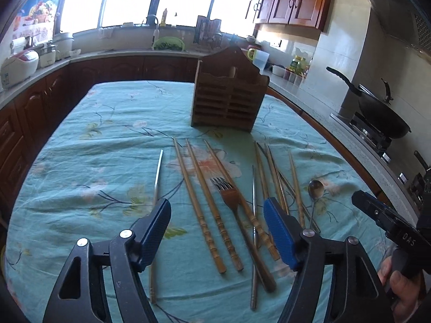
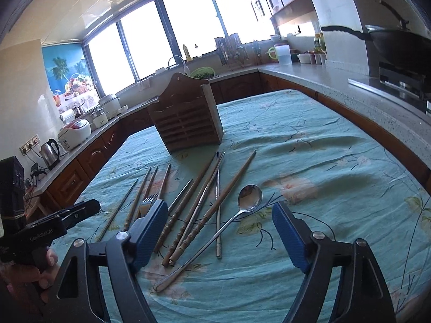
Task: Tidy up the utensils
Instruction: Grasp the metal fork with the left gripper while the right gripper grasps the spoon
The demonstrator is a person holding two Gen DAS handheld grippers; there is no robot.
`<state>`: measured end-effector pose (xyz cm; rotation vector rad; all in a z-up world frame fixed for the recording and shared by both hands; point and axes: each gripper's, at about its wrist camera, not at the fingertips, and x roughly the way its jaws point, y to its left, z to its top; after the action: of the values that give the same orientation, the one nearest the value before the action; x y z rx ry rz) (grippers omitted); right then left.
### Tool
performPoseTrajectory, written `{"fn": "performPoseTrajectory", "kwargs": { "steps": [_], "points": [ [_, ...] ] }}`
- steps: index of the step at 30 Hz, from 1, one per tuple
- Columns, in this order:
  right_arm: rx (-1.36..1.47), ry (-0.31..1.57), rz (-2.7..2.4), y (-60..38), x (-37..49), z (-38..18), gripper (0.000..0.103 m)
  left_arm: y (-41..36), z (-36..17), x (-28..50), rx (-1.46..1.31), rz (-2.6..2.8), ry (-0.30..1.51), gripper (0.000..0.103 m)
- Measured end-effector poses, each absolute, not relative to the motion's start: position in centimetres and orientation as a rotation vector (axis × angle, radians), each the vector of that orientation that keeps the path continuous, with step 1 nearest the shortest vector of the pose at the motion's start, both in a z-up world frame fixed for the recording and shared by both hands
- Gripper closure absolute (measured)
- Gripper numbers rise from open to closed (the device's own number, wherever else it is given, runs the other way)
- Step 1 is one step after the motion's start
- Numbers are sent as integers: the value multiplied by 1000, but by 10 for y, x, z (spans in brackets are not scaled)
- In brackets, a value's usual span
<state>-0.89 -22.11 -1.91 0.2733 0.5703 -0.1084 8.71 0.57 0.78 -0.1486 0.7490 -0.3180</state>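
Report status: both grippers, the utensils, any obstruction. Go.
Left gripper open, empty. Right gripper open, empty. Chopsticks, fork and spoon loose on the tablecloth; wooden holder upright behind them. Nothing blocking.

Home kitchen: wok on stove, rice cooker, wooden cabinets.
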Motion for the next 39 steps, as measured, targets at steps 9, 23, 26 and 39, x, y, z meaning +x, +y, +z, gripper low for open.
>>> {"fn": "performPoseTrajectory", "kwargs": {
  "steps": [9, 23, 26, 39],
  "points": [
    [382, 660, -128, -254, 15, -35, 43, -14, -2, 138, -116, -400, 885, 47],
    [430, 769, -119, -271, 49, -55, 60, -35, -30, 204, -104, -410, 1000, 69],
    [443, 792, -115, -274, 54, -60, 70, -34, -36, 210, -128, -421, 1016, 70],
    [434, 775, -63, -269, 54, -49, 101, -16, -48, 232, -287, -542, 1013, 100]
  ]
}}
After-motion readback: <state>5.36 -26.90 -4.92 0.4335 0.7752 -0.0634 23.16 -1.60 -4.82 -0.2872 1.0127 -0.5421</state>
